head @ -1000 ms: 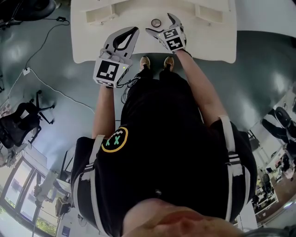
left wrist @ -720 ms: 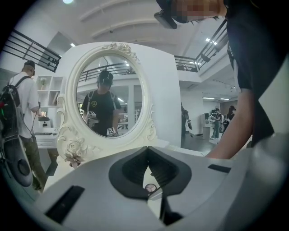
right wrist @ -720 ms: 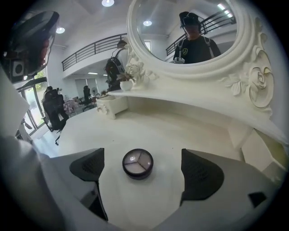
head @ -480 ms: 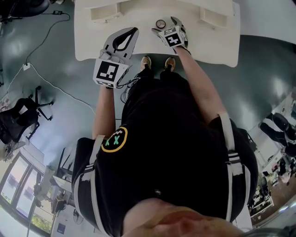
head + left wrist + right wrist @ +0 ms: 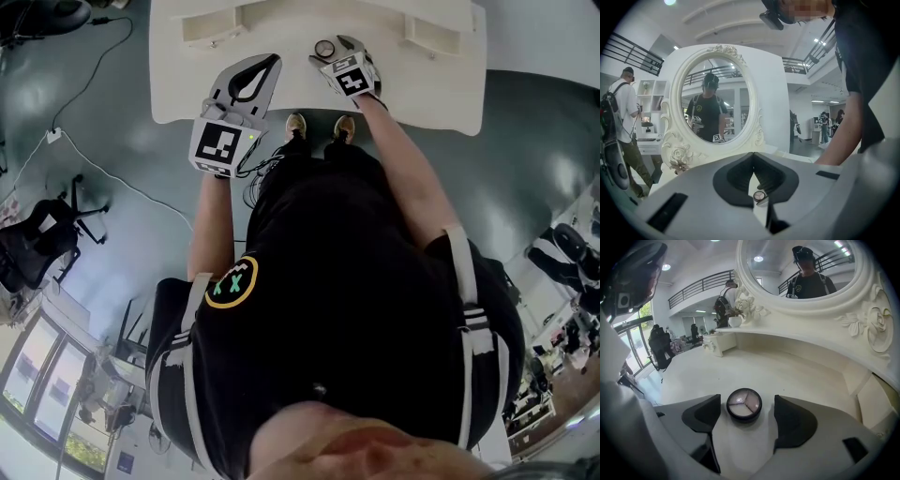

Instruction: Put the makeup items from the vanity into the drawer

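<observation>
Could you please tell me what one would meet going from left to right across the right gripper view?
A black office chair, round black compact with three-part powder, carved white rose on the mirror frame.

Black shirt, white shoulder stripes, yellow-ringed badge, tan shoes, grey left claw, grey right claw

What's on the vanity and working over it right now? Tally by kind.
makeup compact: 1
oval mirror: 1
grippers: 2 (left gripper, jaws together, empty; right gripper, jaws have just been closing, the compact between them but not touched)
Total: 4
</observation>
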### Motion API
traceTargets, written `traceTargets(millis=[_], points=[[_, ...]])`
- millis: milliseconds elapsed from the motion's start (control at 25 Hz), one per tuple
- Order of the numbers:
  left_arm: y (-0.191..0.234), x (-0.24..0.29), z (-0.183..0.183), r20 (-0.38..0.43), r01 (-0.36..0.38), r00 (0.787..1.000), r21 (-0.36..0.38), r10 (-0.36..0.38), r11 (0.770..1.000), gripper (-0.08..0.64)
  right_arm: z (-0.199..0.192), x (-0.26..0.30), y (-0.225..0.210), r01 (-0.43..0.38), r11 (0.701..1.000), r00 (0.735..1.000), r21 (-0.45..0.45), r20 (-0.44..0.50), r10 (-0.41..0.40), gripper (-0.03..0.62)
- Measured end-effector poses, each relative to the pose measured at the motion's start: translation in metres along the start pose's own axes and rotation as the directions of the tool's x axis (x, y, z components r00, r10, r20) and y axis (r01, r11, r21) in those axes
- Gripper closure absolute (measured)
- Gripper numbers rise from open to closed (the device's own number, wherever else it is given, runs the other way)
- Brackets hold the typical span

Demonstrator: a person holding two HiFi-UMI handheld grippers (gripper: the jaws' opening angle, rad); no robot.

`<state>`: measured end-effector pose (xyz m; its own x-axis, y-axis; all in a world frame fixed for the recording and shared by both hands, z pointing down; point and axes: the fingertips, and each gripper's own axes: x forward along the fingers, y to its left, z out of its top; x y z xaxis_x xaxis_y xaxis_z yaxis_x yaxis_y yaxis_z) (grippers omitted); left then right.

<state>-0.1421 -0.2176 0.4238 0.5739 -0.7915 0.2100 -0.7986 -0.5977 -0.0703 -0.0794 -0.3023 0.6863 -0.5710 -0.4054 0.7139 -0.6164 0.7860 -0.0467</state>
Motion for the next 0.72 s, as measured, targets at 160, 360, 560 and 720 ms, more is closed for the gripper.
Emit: traceTargets(millis=[160,360,560,720], points=[[-0.001,0.001,0.000,-0.008,0.001,1.000,0.004,-0.001,1.000,0.541,0.003,-0.001,0.014,-0.044,0.996,0.999,-0.080,-0.001,0.044,0.347],[-0.005,0.004,0.005,0.001,0.017,1.000,0.022,-0.018,1.000,0.541,0.003,-0.003,0.013,-0.029,0.995,1.000,-0.096,0.006,0.030,0.350],[-0.003,0.007,0.007,0.007,0.023,1.000,0.019,-0.023,1.000,0.541,0.013,-0.017,0.013,-0.010,0.995,0.999,-0.096,0.038,0.013,0.350],[-0.008,0.016,0.008,0.020,0.067,0.997,0.024,-0.068,0.997,0.541,0.031,-0.038,0.007,0.015,0.996,0.996,-0.083,0.087,-0.007,0.350]])
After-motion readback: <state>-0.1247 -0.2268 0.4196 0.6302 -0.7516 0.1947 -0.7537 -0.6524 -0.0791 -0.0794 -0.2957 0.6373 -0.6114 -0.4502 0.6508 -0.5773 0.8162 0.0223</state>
